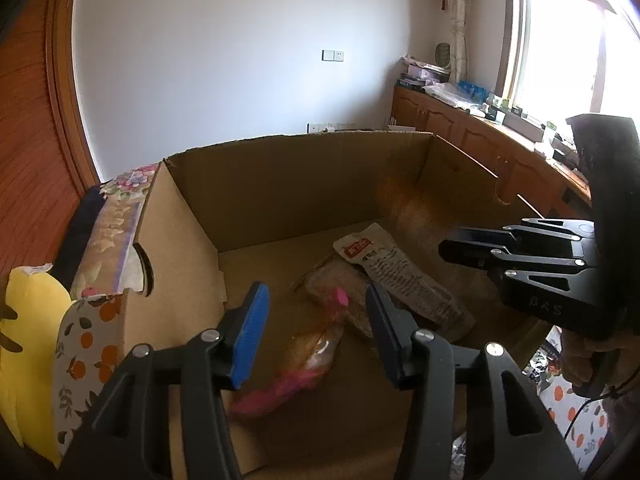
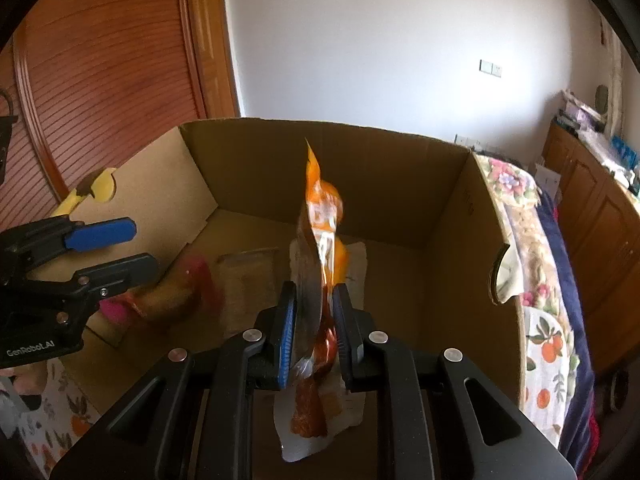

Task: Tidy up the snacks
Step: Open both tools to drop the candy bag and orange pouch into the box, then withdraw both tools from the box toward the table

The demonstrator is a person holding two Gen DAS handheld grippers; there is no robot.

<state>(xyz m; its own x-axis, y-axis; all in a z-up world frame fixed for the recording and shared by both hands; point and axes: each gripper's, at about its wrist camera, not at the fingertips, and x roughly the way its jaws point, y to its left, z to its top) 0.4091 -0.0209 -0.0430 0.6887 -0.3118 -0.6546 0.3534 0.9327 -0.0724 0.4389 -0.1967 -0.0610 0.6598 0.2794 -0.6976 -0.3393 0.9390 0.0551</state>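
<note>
surface: cardboard box (image 1: 304, 184) on fruit-print cloth (image 1: 80, 344); room: white wall (image 1: 240, 40)

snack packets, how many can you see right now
4: a white packet and a clear brownish one on the box floor, a pink-ended one under the left gripper, an orange one in the right gripper. More may be hidden.

pink-ended snack (image 1: 304, 360) motion-blurred, orange packet (image 2: 320, 248) print unreadable

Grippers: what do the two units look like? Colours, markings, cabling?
Both are black plastic linkage frames with silver pivot screws and blue ribbed finger pads. The left gripper carries white "GenRobot.AI" lettering on its body. The right gripper shows faint embossed letters and a thin black cable hanging beneath it.
</note>
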